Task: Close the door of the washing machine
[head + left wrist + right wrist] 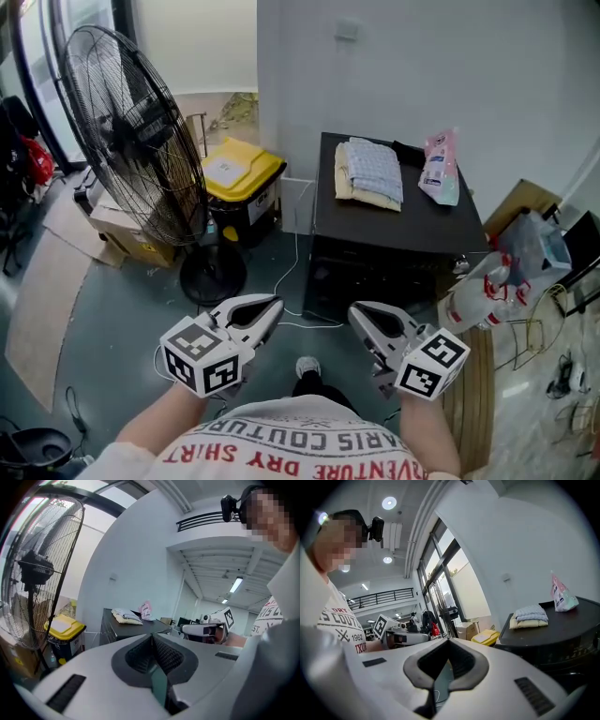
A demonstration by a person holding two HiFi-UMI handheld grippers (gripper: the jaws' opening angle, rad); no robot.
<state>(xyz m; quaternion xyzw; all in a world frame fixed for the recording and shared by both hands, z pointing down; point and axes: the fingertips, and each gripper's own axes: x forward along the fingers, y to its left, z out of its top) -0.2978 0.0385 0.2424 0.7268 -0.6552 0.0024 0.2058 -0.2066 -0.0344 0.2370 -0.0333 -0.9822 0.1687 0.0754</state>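
The black washing machine [394,246] stands against the white wall ahead of me, its dark front [370,281] facing me; I cannot make out how its door stands. My left gripper [274,307] and right gripper [357,316] hover side by side in front of it, apart from it. Both are shut with nothing between the jaws. In the left gripper view the jaws [152,637] meet, and the machine [123,629] lies beyond them. The right gripper view shows touching jaws [448,642] with the machine [555,644] at the right.
Folded cloths [370,172] and a pink pouch [440,167] lie on the machine's top. A tall floor fan [141,150] and a yellow-lidded bin [240,186] stand to the left. Detergent bottles [483,291] and cardboard sit at the right. A white cable [291,272] runs across the floor.
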